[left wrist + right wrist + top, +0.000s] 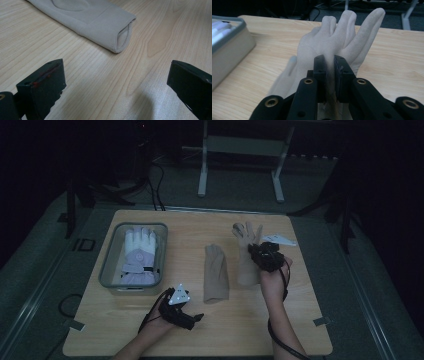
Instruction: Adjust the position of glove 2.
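Two beige fabric gloves are still lying out on the pale wooden table [295, 320], vs one white-and-lilac padded glove [140, 257] already sitting in the grey plastic bin [107, 265] at far left. I'm judging the job as packing gloves into that bin, so approx a third done.

My right gripper [329, 75] is pinching the right-hand beige glove [337, 37], jaws clamped on the fabric at the palm, fingers pointing up, cuff end trailing near the tabletop.

My left gripper [115, 82] is hanging released, jaws wide w/ nothing btwn them, near the cuff of the folded beige glove [100, 22] at table centre.

Room: I'm seeing bare table btwn the lifted glove and the bin, w/ only the folded glove lying in the path. The bin's rim needs clearing on the way in.
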The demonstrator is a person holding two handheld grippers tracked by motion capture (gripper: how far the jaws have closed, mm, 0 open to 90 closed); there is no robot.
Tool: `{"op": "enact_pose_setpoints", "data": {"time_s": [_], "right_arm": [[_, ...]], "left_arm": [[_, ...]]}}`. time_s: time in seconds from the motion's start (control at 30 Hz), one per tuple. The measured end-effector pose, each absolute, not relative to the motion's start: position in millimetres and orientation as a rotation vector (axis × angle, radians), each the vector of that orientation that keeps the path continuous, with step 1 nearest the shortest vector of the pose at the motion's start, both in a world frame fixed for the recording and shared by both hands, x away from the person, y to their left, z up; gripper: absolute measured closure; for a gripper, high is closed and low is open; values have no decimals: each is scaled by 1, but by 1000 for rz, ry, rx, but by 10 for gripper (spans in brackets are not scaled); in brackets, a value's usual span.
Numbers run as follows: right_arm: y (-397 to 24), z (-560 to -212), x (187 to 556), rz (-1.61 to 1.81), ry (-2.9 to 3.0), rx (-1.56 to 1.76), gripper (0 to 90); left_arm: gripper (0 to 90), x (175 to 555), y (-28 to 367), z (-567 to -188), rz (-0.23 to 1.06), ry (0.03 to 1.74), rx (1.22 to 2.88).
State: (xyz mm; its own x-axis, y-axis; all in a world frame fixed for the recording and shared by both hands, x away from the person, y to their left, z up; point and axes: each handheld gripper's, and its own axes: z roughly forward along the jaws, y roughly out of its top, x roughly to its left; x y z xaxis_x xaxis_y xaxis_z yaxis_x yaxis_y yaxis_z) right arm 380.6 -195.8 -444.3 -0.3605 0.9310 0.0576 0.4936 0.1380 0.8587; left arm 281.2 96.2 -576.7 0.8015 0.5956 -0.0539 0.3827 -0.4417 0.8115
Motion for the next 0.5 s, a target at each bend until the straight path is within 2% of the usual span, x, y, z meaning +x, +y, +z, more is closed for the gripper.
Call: {"op": "enact_pose_setpoints", "data": {"time_s": [0.5], "right_arm": [[-132, -450, 384, 1186, 1999, 1326, 812]], "left_arm": [[20, 281, 96, -576, 301, 712, 2094]]}}
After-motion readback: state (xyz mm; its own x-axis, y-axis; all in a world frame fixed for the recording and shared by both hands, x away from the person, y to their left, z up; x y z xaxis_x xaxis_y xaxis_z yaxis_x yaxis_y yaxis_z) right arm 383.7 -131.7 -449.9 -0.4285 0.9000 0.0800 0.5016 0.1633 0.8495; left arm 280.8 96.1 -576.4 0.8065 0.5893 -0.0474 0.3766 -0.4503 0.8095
